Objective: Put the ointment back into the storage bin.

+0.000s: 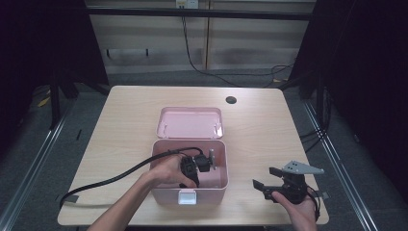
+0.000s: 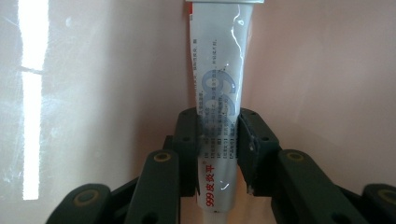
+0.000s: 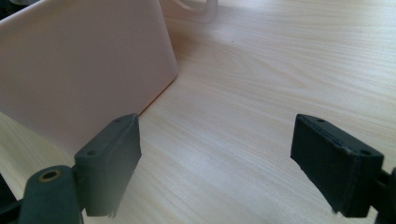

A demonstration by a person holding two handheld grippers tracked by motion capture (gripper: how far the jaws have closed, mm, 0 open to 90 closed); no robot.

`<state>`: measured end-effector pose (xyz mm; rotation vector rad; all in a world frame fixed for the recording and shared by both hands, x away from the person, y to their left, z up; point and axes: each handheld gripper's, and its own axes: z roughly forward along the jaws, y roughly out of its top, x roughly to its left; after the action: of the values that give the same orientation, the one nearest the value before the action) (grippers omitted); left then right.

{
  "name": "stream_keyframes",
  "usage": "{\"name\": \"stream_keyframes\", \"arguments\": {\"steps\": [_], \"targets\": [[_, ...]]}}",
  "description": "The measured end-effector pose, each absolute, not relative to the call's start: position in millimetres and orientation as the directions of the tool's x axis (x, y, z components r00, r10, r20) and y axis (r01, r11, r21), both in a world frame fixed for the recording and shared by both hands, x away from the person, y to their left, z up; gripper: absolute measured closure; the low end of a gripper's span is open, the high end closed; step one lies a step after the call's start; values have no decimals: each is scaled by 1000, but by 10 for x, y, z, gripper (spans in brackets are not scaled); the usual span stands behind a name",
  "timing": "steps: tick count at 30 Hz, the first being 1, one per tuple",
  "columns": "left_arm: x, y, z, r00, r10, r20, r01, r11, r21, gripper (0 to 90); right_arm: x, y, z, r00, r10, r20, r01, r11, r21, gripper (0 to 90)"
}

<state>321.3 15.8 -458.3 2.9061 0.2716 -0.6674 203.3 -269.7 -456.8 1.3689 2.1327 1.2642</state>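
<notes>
Left gripper [image 2: 218, 140] clamped on a white ointment tube [image 2: 218, 93] printed "999皮炎平" in red, dipped inside the open pink box [image 1: 159, 192]; right gripper [image 3: 217, 163] spread wide and empty, resting low over the wooden table [image 3: 261, 70] beside that box.

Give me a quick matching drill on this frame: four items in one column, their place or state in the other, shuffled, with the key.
1. left gripper
2. right gripper
3. pink box
4. box lid

A. lying on the table behind the box
B. jaws apart, nothing between them, over bare table
C. open, in the middle of the table
D. clamped on a white ointment tube, inside the box

Pairs: 1-D, 2-B, 3-C, 4-A
</notes>
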Motion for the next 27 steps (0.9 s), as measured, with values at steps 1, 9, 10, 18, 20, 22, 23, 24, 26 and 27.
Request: {"name": "stream_keyframes", "arguments": {"steps": [1, 9, 10, 18, 20, 22, 23, 24, 26, 27], "targets": [[3215, 157, -4585, 886, 148, -440, 213, -972, 102, 706, 2033, -2695, -4569, -496, 846, 194, 577, 154, 802, 157], [3205, 151, -4633, 886, 167, -433, 222, -972, 78, 703, 2034, -2692, -4569, -496, 847, 192, 576, 155, 802, 157], [3206, 151, -4639, 886, 162, -435, 214, -974, 73, 703, 2033, -2690, -4569, -497, 846, 193, 577, 156, 802, 157], [3210, 154, -4583, 888, 164, -429, 221, -972, 86, 674, 2032, -2691, -4566, -499, 845, 191, 573, 157, 804, 157], [3216, 154, -4589, 892, 162, -422, 220, -971, 91, 653, 2034, -2690, -4566, -499, 845, 191, 573, 157, 804, 157], [3217, 157, -4580, 893, 178, -412, 238, -967, 97, 631, 2031, -2689, -4565, -500, 844, 193, 575, 156, 803, 157], [3217, 157, -4580, 893, 178, -412, 238, -967, 97, 634, 2031, -2689, -4565, -500, 844, 193, 575, 156, 803, 157], [3223, 161, -4564, 895, 173, -412, 233, -967, 100, 634, 2031, -2689, -4565, -500, 845, 191, 574, 158, 804, 157], [3222, 174, -4515, 892, 204, -403, 265, -959, 101, 627, 2033, -2689, -4564, -500, 844, 193, 574, 156, 804, 157], [3224, 179, -4492, 895, 209, -395, 271, -957, 107, 630, 2033, -2689, -4564, -500, 845, 191, 574, 158, 804, 157]]}}
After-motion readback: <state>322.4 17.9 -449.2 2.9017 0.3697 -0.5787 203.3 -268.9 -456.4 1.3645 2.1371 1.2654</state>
